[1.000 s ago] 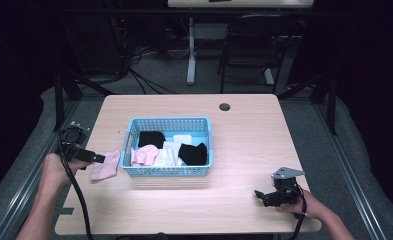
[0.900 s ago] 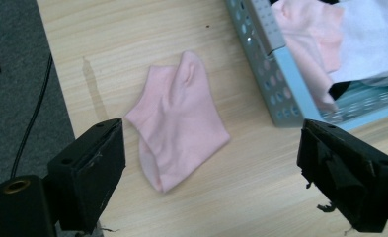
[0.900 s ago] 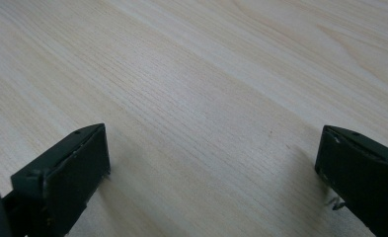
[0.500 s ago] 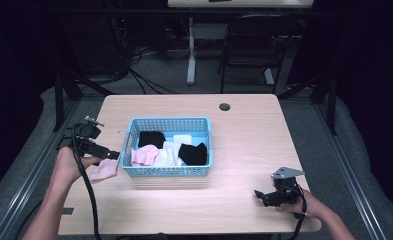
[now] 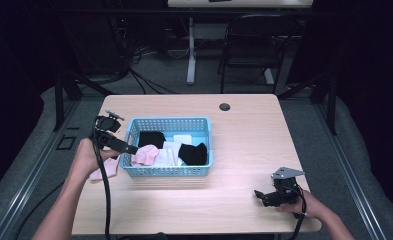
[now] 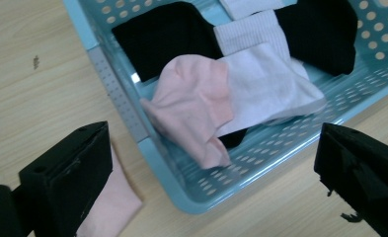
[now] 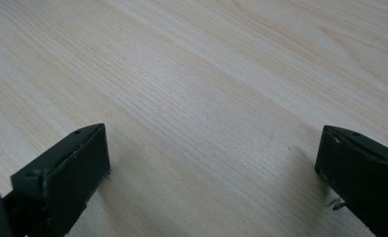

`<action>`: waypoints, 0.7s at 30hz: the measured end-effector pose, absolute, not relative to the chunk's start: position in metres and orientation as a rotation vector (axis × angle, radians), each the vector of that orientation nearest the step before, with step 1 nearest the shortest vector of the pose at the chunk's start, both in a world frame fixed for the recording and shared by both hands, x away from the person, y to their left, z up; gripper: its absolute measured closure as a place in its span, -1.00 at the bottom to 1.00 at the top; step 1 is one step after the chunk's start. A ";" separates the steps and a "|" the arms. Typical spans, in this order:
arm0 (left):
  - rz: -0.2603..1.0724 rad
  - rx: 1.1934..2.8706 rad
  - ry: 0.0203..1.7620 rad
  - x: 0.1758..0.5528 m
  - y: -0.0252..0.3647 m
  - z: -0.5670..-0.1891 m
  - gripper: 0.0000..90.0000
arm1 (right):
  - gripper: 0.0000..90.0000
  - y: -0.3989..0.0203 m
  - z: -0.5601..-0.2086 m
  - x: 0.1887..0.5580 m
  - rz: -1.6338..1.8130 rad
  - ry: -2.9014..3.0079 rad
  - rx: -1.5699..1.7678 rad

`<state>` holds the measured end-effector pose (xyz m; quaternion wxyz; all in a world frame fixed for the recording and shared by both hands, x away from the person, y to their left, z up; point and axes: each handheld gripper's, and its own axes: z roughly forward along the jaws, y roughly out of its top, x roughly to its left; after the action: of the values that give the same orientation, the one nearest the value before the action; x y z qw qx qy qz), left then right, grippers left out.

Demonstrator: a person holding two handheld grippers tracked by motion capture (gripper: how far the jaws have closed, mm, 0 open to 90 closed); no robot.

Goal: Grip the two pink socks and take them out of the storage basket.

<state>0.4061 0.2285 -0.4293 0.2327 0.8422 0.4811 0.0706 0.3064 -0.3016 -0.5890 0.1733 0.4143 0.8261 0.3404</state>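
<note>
The left gripper hovers, jaws wide and empty, over the basket rim; the pink sock draped there lies at twelve o'clock, long axis toward five. The right gripper, jaws also wide, rests on the worktop, well apart.

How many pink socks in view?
2. One pink sock lies in the blue basket, draped toward its left wall; the other pink sock is on the table left of the basket. Others may be buried.
</note>
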 end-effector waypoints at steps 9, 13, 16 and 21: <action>0.161 2.356 1.301 0.418 0.210 -0.439 -0.83 | -1.00 -0.301 -0.589 0.306 0.974 2.336 1.182; 0.137 2.372 1.300 0.418 0.203 -0.448 -0.70 | -1.00 -0.301 -0.589 0.306 0.973 2.338 1.182; 0.121 2.390 1.308 0.419 0.200 -0.456 -0.66 | -1.00 -0.301 -0.589 0.306 0.973 2.338 1.182; 0.096 2.404 1.338 0.420 0.200 -0.468 -0.52 | -1.00 -0.302 -0.589 0.306 0.967 2.343 1.179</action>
<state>0.4203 0.1998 -0.4682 0.1931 0.8568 0.4768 0.0341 0.3061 -0.3017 -0.5891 0.1724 0.4154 0.8256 0.3409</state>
